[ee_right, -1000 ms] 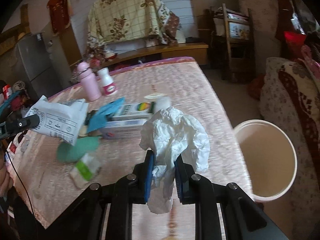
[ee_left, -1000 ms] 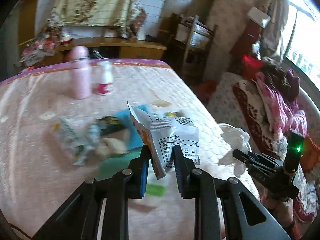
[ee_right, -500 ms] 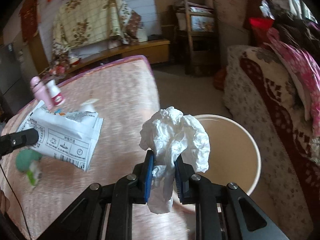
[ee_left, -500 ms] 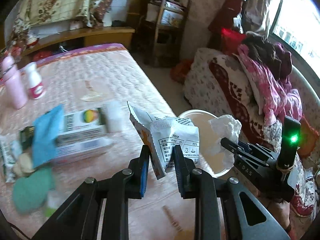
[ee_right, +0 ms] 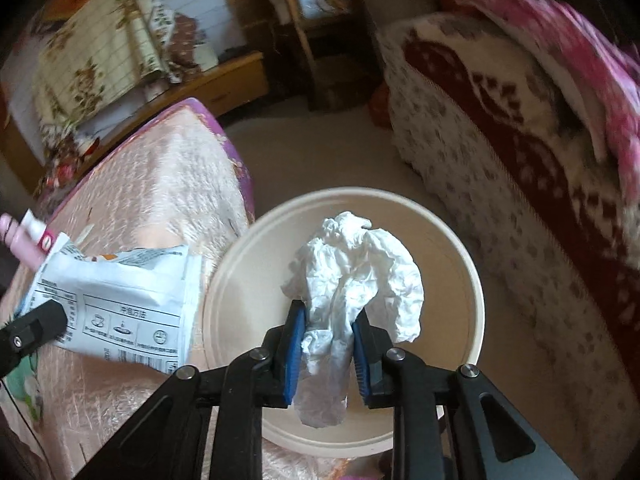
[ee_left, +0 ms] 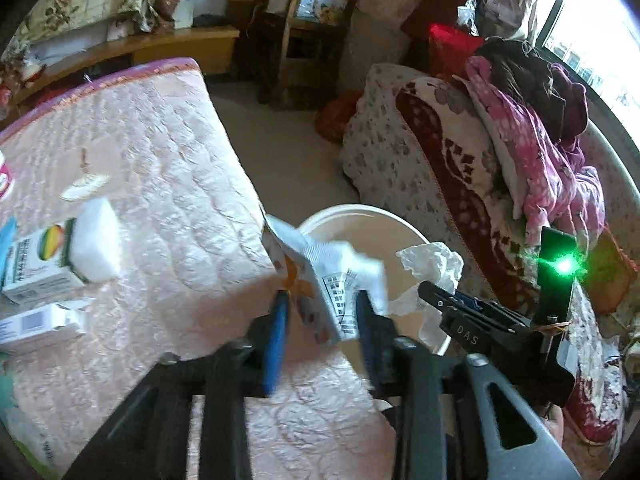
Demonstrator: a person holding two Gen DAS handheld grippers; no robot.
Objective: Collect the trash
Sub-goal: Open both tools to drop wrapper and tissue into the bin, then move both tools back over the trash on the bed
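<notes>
Crumpled tissue [ee_right: 352, 280] sits between the blue pads of my right gripper [ee_right: 327, 360]; those jaws are narrow and just starting to open, and the pads are touching the paper on both sides. The wad hangs directly above the bin [ee_right: 472, 280], a cream round bucket on the floor just beside the corner of the table.

Snack wrapper [ee_left: 336, 280]: white packet with printed panels and an orange patch, lying between the pads of my left gripper [ee_left: 320, 320]. These jaws are opening. The wrapper looks motion-blurred and loose in the widening gap, at the bin's table-side rim. In the right wrist view the same wrapper [ee_right: 120, 300] sits over the table edge, just beside the bin.

Table [ee_left: 168, 184], covered in a pink quilted cloth, touches or nearly touches the bin on one side. On it, away from the bin: two small printed cartons [ee_left: 40, 256] and a white block [ee_left: 98, 248] next to them. Further back, a pink bottle [ee_right: 16, 240] at the view's edge.

Beyond the bin: a sofa [ee_left: 432, 168] under a patterned blanket, with pink clothing [ee_left: 556, 168] heaped on it.
</notes>
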